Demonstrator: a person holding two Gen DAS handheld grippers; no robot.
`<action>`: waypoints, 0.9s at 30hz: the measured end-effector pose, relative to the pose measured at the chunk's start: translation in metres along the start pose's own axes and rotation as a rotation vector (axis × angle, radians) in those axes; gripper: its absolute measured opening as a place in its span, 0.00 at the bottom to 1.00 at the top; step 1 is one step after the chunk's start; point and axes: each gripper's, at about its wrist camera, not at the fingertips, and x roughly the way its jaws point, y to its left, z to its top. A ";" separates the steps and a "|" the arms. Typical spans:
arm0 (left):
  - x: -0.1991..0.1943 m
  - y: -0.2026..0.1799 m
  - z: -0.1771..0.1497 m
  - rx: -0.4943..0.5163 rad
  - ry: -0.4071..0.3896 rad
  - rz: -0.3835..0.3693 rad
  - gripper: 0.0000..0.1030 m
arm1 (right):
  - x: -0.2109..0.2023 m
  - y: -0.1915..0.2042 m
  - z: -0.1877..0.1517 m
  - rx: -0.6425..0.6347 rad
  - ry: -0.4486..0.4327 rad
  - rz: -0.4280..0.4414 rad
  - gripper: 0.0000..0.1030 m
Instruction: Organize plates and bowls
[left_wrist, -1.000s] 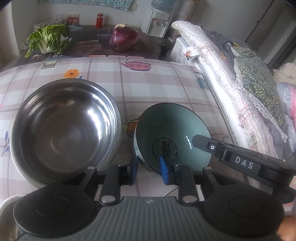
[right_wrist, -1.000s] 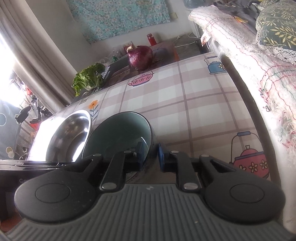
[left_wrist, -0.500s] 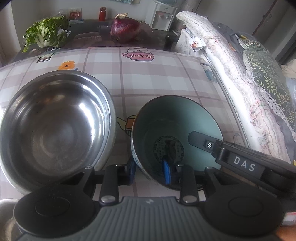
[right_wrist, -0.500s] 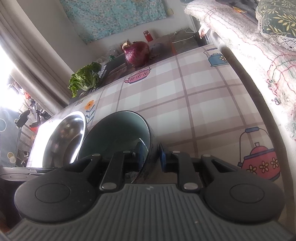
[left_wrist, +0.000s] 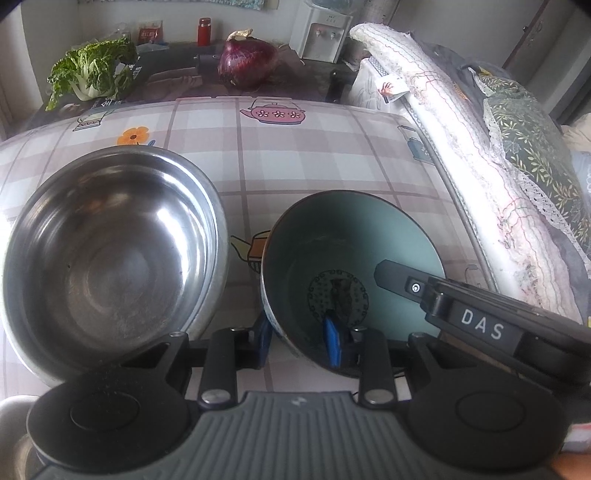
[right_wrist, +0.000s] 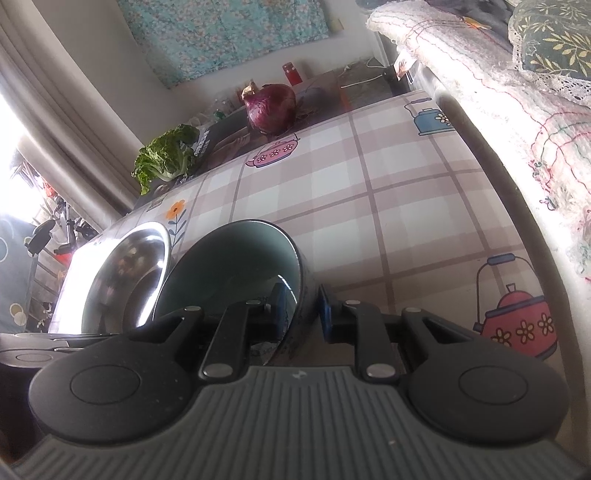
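Left wrist view: the teal ceramic bowl with a dark rim and a round dark pattern at its bottom (left_wrist: 351, 254) is seen tilted on the checked surface printed with teapots and flowers (left_wrist: 295, 155). The left gripper (left_wrist: 297, 341) has its two blue fingers (left_wrist: 331, 345) set across the near wall of this bowl, one finger inside and one outside. A narrow gap is kept between them, and the wall is held in it. The right gripper, a black body marked "DAS" (left_wrist: 480, 325), is seen coming in over the right rim of the same bowl.

Just to the left of the teal bowl the large round stainless steel bowl (left_wrist: 110, 254) is placed upright; the two bowls are near each other, and if they touch cannot be told. At the far edge of the surface a leafy green cabbage (left_wrist: 92, 74) and a big purple red cabbage (left_wrist: 247, 62) are laid, well apart from the bowls.

From the right wrist view, the right gripper (right_wrist: 301, 308) is closed narrowly on the right wall of the teal bowl (right_wrist: 229, 266), with one finger inside and one outside. The steel bowl (right_wrist: 125, 273) is shown beside it on the left.
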 end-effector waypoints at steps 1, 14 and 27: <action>0.000 0.000 0.000 0.002 -0.001 0.000 0.29 | 0.000 0.000 0.000 0.000 0.000 -0.001 0.18; -0.013 -0.005 0.003 0.004 -0.032 -0.023 0.29 | -0.015 0.003 0.008 -0.003 -0.038 -0.002 0.18; -0.034 -0.003 0.005 -0.003 -0.068 -0.042 0.29 | -0.032 0.013 0.015 -0.015 -0.073 0.003 0.18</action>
